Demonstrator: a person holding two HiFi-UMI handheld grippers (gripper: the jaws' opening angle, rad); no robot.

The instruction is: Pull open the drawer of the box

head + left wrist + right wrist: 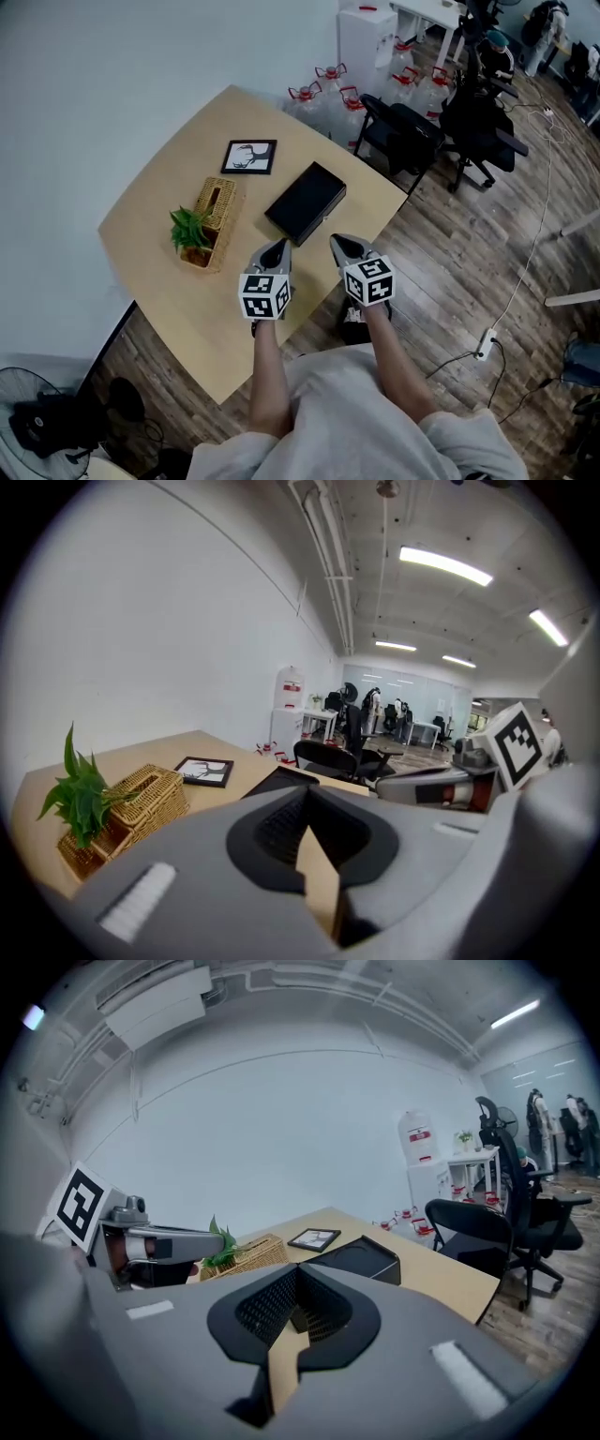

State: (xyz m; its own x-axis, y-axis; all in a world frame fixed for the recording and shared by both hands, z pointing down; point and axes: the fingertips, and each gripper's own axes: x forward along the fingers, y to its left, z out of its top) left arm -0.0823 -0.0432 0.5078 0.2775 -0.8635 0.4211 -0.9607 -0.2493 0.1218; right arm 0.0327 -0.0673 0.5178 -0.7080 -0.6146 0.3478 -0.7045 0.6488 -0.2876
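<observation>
The black box [305, 202] lies flat in the middle of the light wooden table [159, 281]; I cannot make out its drawer front from here. Both grippers hover side by side over the table's near edge, just short of the box. My left gripper [278, 246] is shut with nothing in it, off the box's near left corner. My right gripper [339, 242] is also shut and empty, off the near right corner. The box [281, 778] peeks over the closed jaws in the left gripper view, and the box [361, 1255] shows ahead and right in the right gripper view.
A wicker basket [214, 208] with a green plant [190, 228] sits left of the box, and a framed picture [249, 157] lies behind it. A black office chair [403, 131] and water jugs [323, 89] stand beyond the far table edge. A fan [37, 412] is on the floor at the left.
</observation>
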